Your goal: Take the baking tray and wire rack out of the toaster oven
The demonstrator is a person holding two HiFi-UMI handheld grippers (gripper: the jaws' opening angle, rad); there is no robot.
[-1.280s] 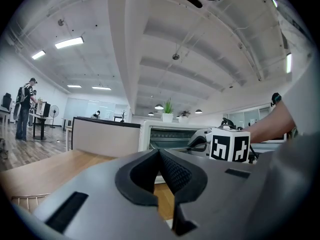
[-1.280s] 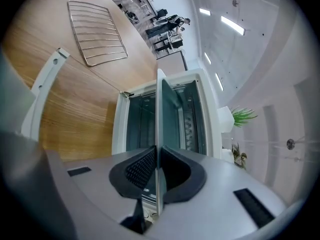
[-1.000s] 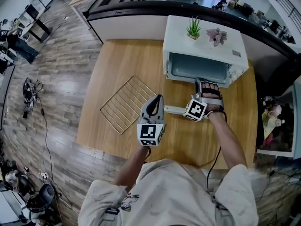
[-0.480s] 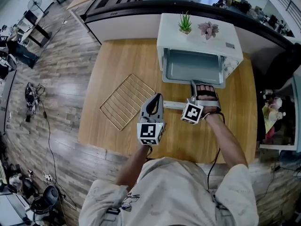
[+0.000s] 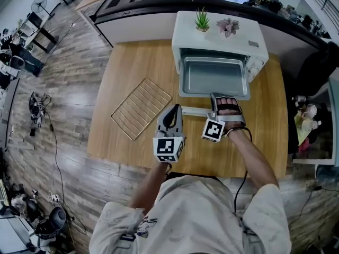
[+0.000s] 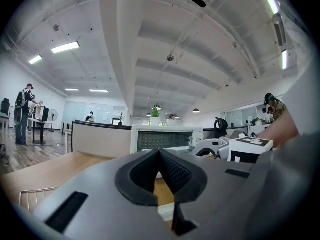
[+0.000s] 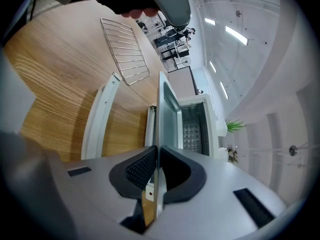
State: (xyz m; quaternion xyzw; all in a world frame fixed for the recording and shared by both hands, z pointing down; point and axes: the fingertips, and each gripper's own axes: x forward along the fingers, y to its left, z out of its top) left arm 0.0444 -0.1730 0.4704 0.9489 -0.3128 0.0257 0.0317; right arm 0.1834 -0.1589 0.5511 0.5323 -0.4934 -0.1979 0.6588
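The white toaster oven [image 5: 217, 33] stands at the back of the wooden table with its door [image 5: 192, 110] folded down. The grey baking tray [image 5: 213, 76] sticks well out of its mouth. My right gripper [image 5: 220, 98] is shut on the tray's front rim; in the right gripper view the rim [image 7: 159, 134] runs edge-on between the pads of my right gripper [image 7: 157, 156]. The gold wire rack [image 5: 141, 108] lies flat on the table to the left, also visible as the rack [image 7: 125, 49]. My left gripper [image 5: 170, 115] hovers shut and empty beside the door, and in its own view the left gripper [image 6: 160, 151] points at the oven [image 6: 167, 139].
Two small potted plants [image 5: 202, 21] sit on the oven's top. A dark counter edge [image 5: 137, 7] runs behind the table. Bare tabletop [image 5: 132, 67] lies between the rack and the oven. People stand far off in the room [image 6: 22, 114].
The tray has slid further out of the oven, toward me, with my right gripper shut on its rim. The left gripper has drawn back slightly. The rack has not moved.
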